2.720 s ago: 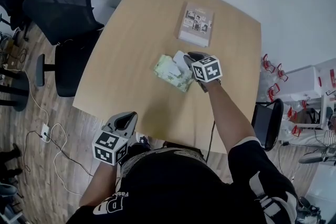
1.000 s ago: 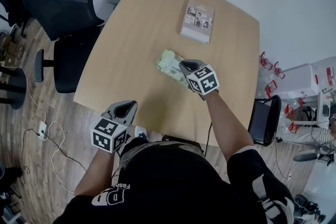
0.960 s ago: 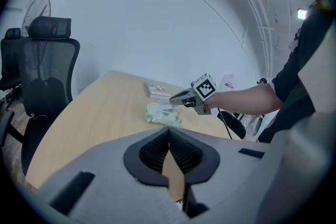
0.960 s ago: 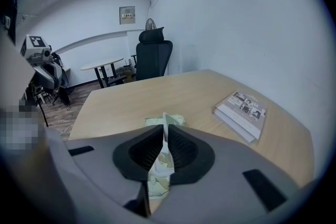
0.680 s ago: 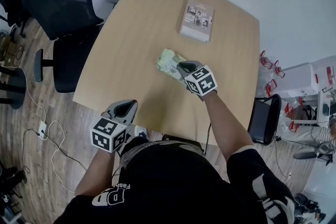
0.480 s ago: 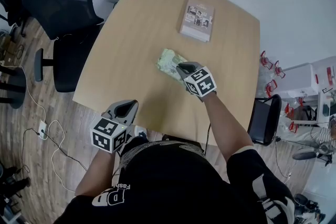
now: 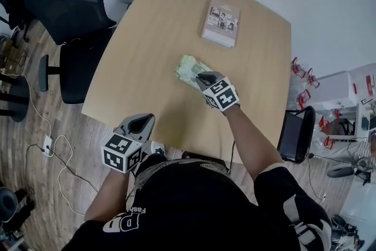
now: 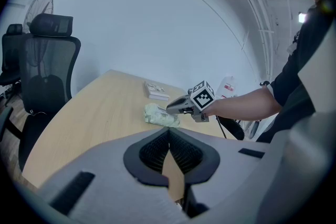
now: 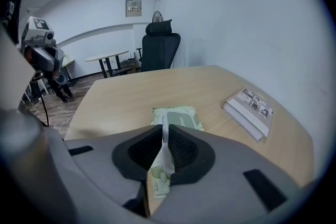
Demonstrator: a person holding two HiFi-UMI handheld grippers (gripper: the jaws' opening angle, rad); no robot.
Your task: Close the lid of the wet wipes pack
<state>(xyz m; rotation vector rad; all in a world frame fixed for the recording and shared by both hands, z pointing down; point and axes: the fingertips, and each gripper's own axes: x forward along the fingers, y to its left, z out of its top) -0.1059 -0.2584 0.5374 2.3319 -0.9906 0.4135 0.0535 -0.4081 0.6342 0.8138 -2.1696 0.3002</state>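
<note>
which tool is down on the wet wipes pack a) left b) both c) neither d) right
d: the right tool is on the wet wipes pack, while the left tool hangs near the table's front edge, apart from it.

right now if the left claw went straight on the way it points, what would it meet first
Probably the pale green wet wipes pack on the light wooden table, in line beyond the left claw; depth is unclear, so the table's edge might come first.
</note>
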